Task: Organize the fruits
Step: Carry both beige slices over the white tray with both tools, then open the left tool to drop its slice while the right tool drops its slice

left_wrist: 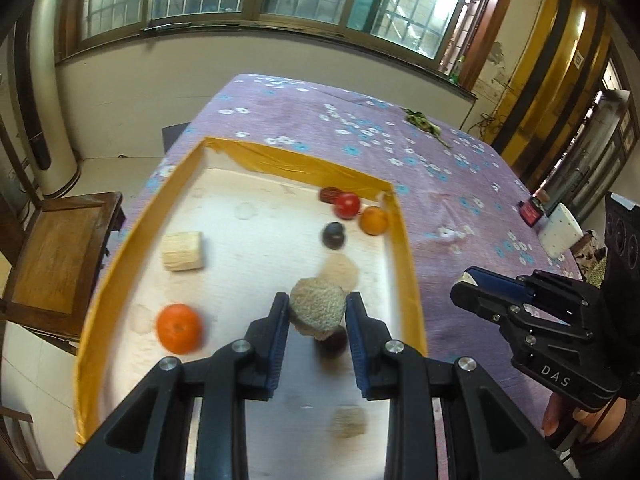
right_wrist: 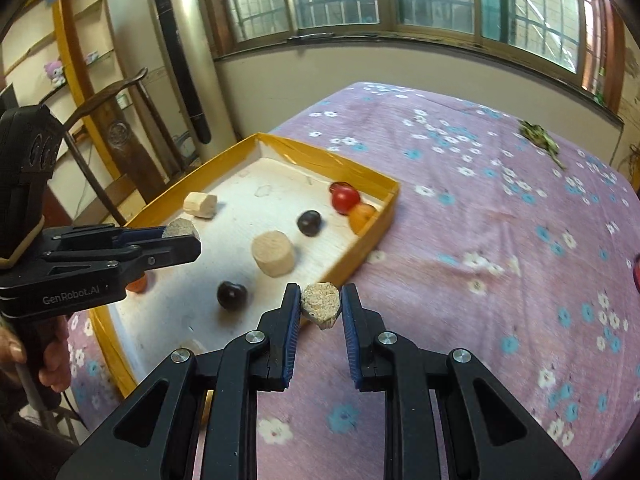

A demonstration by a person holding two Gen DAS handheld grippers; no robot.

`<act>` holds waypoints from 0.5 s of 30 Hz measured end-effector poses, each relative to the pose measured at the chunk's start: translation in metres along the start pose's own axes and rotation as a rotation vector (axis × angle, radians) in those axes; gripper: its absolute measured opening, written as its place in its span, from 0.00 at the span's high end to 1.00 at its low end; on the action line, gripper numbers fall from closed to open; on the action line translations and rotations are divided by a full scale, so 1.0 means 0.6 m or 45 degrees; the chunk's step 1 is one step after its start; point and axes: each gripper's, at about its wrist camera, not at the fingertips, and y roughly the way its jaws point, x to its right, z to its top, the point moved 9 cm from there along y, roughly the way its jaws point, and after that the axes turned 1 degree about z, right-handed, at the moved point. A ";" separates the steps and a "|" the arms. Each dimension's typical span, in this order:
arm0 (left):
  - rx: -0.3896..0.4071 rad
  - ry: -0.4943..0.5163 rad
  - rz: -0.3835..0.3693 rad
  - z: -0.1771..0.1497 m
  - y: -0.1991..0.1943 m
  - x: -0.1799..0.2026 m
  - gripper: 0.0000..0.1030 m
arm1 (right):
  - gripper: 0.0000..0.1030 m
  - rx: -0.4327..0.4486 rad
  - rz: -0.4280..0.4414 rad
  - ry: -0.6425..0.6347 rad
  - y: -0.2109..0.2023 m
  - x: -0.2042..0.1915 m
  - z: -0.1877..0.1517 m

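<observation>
Tray rim (right_wrist: 384, 216) beside right claw (right_wrist: 320, 308), cloth (right_wrist: 480, 280) beyond.

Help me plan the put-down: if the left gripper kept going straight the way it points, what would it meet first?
Probably the dark round fruit on the tray floor, right beneath the rough beige lump the left gripper holds; depth is unclear.

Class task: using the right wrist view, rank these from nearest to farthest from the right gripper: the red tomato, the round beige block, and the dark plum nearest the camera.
Measured from the right gripper:
1. Dark plum, in the tray, left of the gripper.
2. Round beige block, mid-tray, just beyond the plum.
3. Red tomato, in the tray's far corner.
</observation>
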 end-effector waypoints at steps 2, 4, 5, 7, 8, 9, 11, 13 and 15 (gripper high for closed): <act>0.000 -0.004 0.008 0.006 0.002 -0.017 0.70 | 0.81 -0.006 0.007 -0.011 0.012 -0.013 0.009; 0.001 -0.005 0.010 0.014 0.004 -0.033 0.70 | 0.81 -0.013 0.007 -0.025 0.027 -0.022 0.023; 0.001 -0.008 0.011 0.019 0.006 -0.041 0.70 | 0.81 -0.016 0.007 -0.028 0.033 -0.027 0.028; -0.006 -0.008 0.005 0.029 0.012 -0.054 0.70 | 0.81 -0.023 0.009 -0.033 0.046 -0.034 0.040; -0.006 -0.007 0.009 0.034 0.015 -0.060 0.70 | 0.81 -0.027 0.008 -0.037 0.057 -0.038 0.050; -0.009 -0.002 0.010 0.040 0.019 -0.066 0.70 | 0.81 -0.032 0.008 -0.040 0.065 -0.041 0.056; -0.017 -0.004 0.013 0.053 0.027 -0.081 0.70 | 0.81 -0.042 0.010 -0.040 0.082 -0.046 0.070; -0.025 -0.014 0.010 0.067 0.039 -0.093 0.70 | 0.81 -0.048 0.016 -0.039 0.099 -0.051 0.082; -0.033 -0.015 0.011 0.082 0.052 -0.102 0.70 | 0.81 -0.059 0.017 -0.044 0.117 -0.057 0.096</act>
